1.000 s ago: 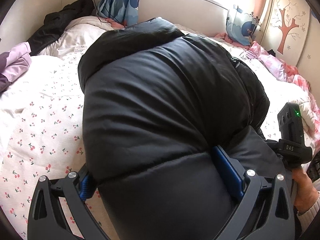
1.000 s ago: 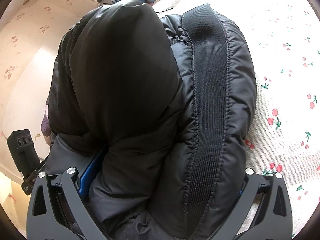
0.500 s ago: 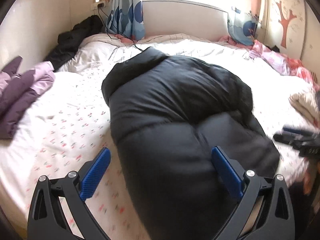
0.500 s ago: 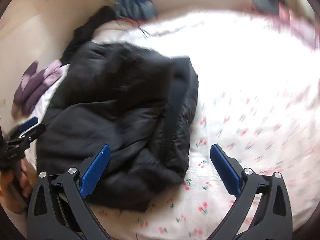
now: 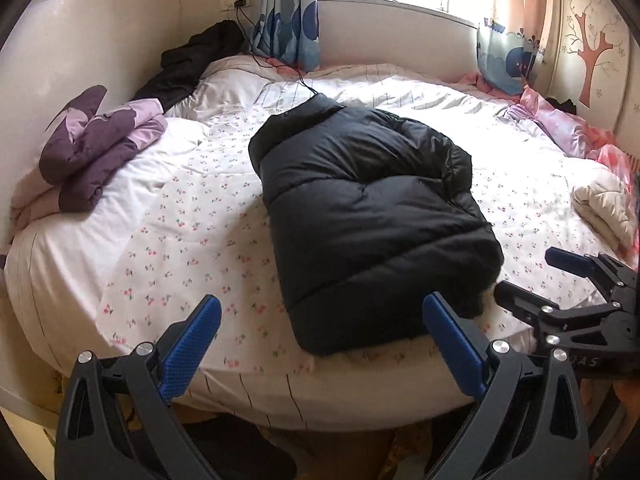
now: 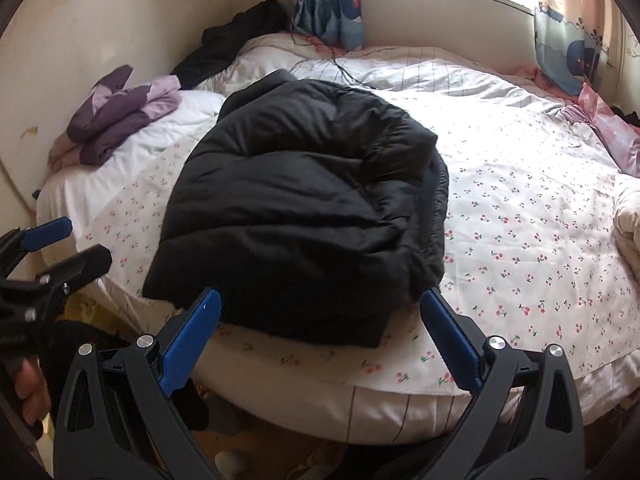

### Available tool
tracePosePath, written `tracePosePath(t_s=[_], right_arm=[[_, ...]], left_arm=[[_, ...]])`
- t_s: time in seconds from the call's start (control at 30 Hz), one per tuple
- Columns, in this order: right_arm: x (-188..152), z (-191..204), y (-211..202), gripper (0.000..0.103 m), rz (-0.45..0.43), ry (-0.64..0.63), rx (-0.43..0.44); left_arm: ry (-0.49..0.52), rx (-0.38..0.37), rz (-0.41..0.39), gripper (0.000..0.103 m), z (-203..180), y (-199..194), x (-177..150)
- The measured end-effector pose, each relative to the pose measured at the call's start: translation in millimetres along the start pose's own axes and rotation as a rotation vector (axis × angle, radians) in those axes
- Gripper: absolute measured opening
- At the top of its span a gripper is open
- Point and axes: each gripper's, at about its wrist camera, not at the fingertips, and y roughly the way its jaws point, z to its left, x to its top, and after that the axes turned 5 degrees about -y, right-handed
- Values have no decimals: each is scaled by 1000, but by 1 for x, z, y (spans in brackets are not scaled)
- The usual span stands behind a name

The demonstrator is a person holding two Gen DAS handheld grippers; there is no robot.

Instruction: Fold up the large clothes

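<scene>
A black puffer jacket (image 5: 372, 216) lies folded into a bundle on the cherry-print bed sheet (image 5: 192, 224), near the bed's front edge. It also shows in the right wrist view (image 6: 304, 208). My left gripper (image 5: 320, 332) is open and empty, held back off the bed's front edge, just short of the jacket. My right gripper (image 6: 320, 328) is open and empty, also back from the bed edge in front of the jacket. The right gripper shows at the right of the left wrist view (image 5: 532, 280). The left gripper shows at the left of the right wrist view (image 6: 68, 244).
A folded purple garment (image 5: 92, 144) lies at the bed's left. A dark garment (image 5: 192, 60) lies at the far left corner with a cable. A cream folded cloth (image 5: 604, 208) and pink bedding (image 5: 568, 128) lie at the right. Wall and curtains stand behind.
Both grippers were pressed around the jacket a second ago. They have let go and pulled back off the bed, leaving the folded jacket lying on the sheet.
</scene>
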Motion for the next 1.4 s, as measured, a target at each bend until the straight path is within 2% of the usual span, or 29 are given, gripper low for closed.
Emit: tracePosePath(t_s=[0.17,0.37,0.83,1.4], right_arm=[[-3,11,-11,96,8,-26,6],[-2,17,-15,96,32,-18,-18],[-4,18,-27,96,-2,-28,-67],[-1,19,-19,96,1,-51,-99]], left_arm=[[-40,33,49,97,4,3,-3],[-23,86,111,97,0,10,-5],[-2,117,66,97,-5,0,-8],[-6,120,72,97,0,7,-8]])
